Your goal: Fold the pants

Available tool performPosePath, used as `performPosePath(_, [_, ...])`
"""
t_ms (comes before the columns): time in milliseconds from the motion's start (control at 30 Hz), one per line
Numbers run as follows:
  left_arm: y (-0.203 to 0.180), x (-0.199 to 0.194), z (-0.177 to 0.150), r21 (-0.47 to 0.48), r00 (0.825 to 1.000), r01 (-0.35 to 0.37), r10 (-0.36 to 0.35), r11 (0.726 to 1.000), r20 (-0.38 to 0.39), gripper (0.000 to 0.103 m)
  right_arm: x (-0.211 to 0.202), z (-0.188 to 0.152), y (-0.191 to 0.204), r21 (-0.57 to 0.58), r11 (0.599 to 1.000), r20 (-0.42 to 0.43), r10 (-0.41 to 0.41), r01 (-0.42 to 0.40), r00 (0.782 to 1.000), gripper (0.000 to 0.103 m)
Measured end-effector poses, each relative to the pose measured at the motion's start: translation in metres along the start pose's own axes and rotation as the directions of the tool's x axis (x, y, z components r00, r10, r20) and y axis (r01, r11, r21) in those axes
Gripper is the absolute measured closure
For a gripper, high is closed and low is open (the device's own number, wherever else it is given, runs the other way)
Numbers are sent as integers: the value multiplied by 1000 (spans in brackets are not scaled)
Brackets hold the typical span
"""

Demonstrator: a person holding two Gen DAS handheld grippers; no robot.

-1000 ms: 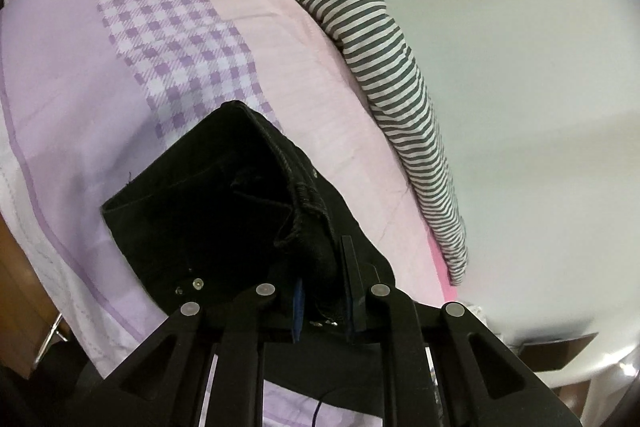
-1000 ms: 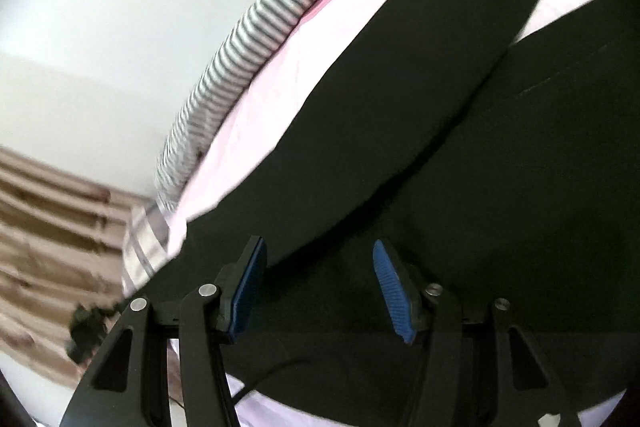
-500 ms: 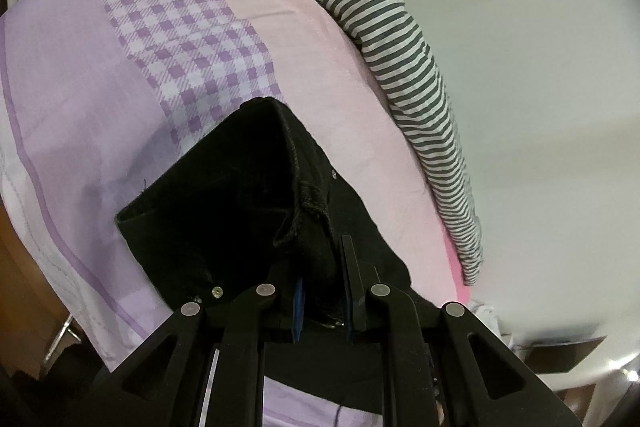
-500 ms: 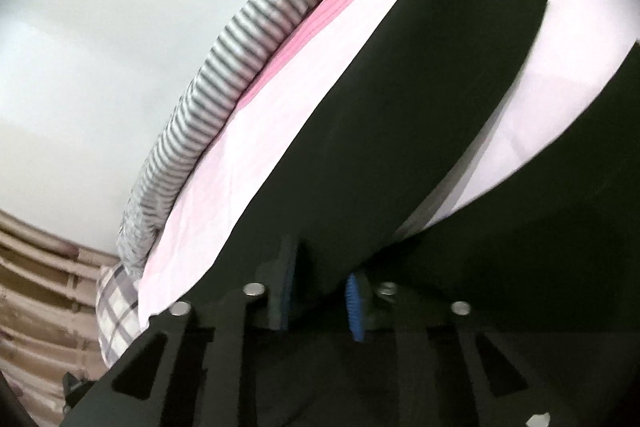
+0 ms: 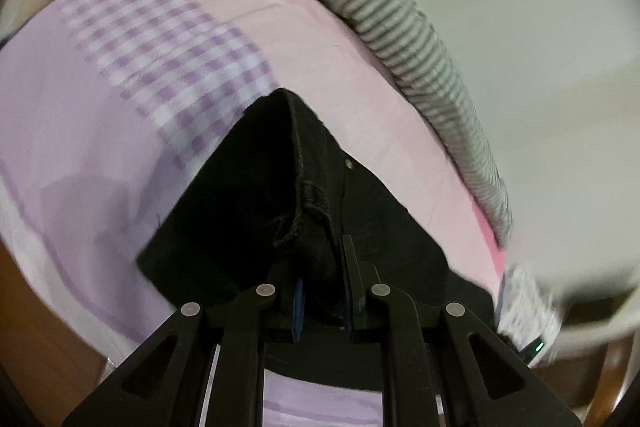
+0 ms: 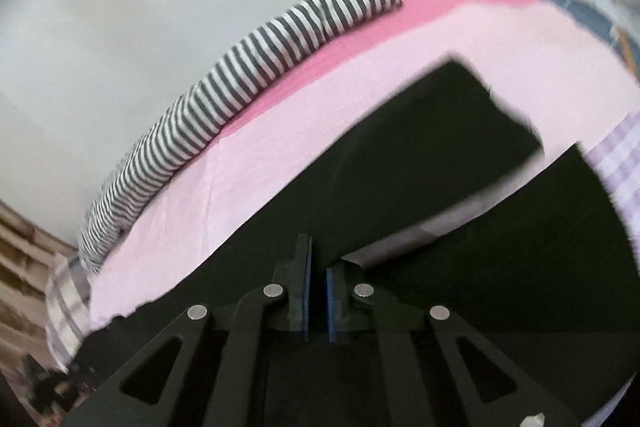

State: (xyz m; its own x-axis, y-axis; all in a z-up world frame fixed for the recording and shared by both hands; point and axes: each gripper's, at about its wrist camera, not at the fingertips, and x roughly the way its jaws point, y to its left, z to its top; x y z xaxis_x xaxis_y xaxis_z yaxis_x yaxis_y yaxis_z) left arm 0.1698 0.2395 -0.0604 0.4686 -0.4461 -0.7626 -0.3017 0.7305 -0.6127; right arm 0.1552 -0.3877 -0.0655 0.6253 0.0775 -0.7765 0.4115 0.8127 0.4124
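Note:
Black pants (image 5: 256, 195) lie on a pink and purple bed sheet (image 5: 120, 115). In the left wrist view my left gripper (image 5: 322, 279) is shut on the bunched waistband of the pants, near a belt loop and a rivet. In the right wrist view my right gripper (image 6: 317, 279) is shut on a thin fold of the black pants (image 6: 420, 155), near the crotch or upper leg. One pant leg runs away to the upper right, its hem lifted slightly off the sheet (image 6: 320, 123). The other leg fills the lower right.
A long grey-and-white striped bolster (image 5: 400, 39) lies along the far edge of the bed against a pale wall; it also shows in the right wrist view (image 6: 248, 83). A wooden bed frame (image 5: 44, 339) shows at lower left. A small device with a green light (image 5: 528, 319) sits at right.
My right gripper went from open around the pants to shut on the fabric and lifted it. My left gripper stayed shut on the waistband and moved up, pulling it along.

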Motion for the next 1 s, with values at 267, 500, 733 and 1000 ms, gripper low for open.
performPosePath(267, [14, 5, 3, 175, 995, -19, 36, 984, -93, 87, -47, -47, 4, -59, 995, -15, -80, 79, 997, 98])
performPosePath(500, [22, 16, -17, 316, 980, -96, 145, 944, -135, 87, -53, -88, -15, -48, 991, -86, -127, 123, 988, 98])
performPosePath(733, [25, 22, -31, 376, 974, -155, 206, 913, -98, 84, -35, -101, -36, 2, 992, -161, -121, 123, 979, 99])
performPosePath(1000, [27, 12, -35, 348, 977, -155, 196, 925, -87, 74, -29, -102, -61, 134, 991, -190, 16, 10, 982, 83])
